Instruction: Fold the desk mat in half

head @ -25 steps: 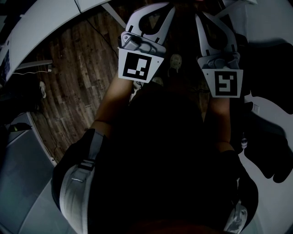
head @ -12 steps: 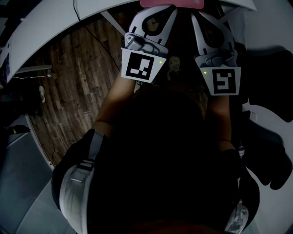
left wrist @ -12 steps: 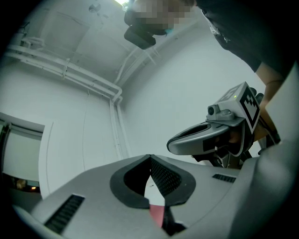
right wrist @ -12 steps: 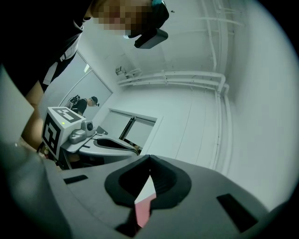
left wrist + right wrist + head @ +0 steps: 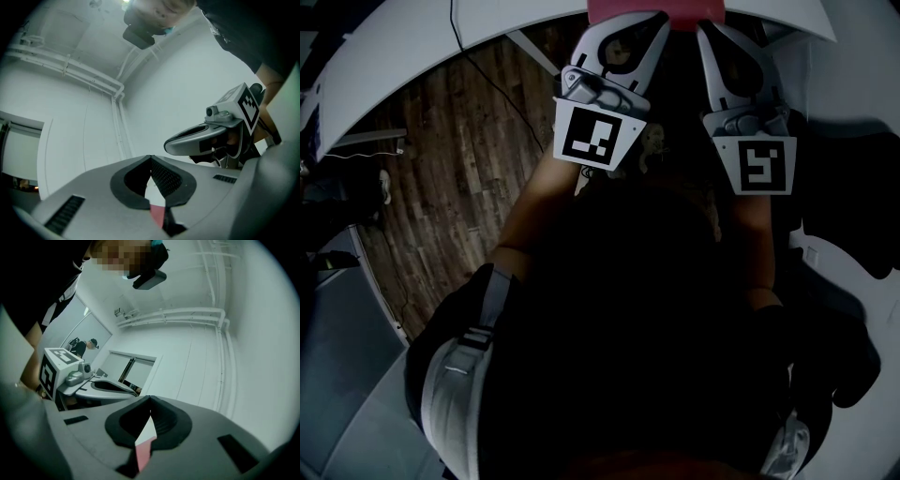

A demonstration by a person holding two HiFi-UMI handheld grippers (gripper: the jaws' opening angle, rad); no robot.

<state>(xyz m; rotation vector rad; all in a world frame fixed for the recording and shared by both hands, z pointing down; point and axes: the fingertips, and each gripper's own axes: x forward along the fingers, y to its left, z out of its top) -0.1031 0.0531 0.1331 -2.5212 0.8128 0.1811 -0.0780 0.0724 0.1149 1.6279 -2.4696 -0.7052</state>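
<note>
A pink strip of the desk mat point(image 5: 654, 8) shows at the top edge of the head view, and both grippers reach up to it. My left gripper point(image 5: 634, 19) is shut on the mat's edge; the left gripper view shows a pink sliver of mat point(image 5: 157, 216) pinched behind its closed tips point(image 5: 151, 157). My right gripper point(image 5: 712, 28) is shut on the same edge, with a pink sliver of mat point(image 5: 142, 453) between its pads point(image 5: 159, 420). The two grippers are held close side by side, pointing up at walls and ceiling. The rest of the mat is hidden.
Below lie a dark wooden floor point(image 5: 459, 159) and a curved white table edge point(image 5: 394, 56) with a cable. The person's dark clothing fills the lower head view. Each gripper view shows the other gripper point(image 5: 220, 136) point(image 5: 79, 380). Distant people stand behind a window point(image 5: 82, 347).
Both grippers have moved up toward the top of the head view. The pink mat edge, unseen a second ago, now shows above them.
</note>
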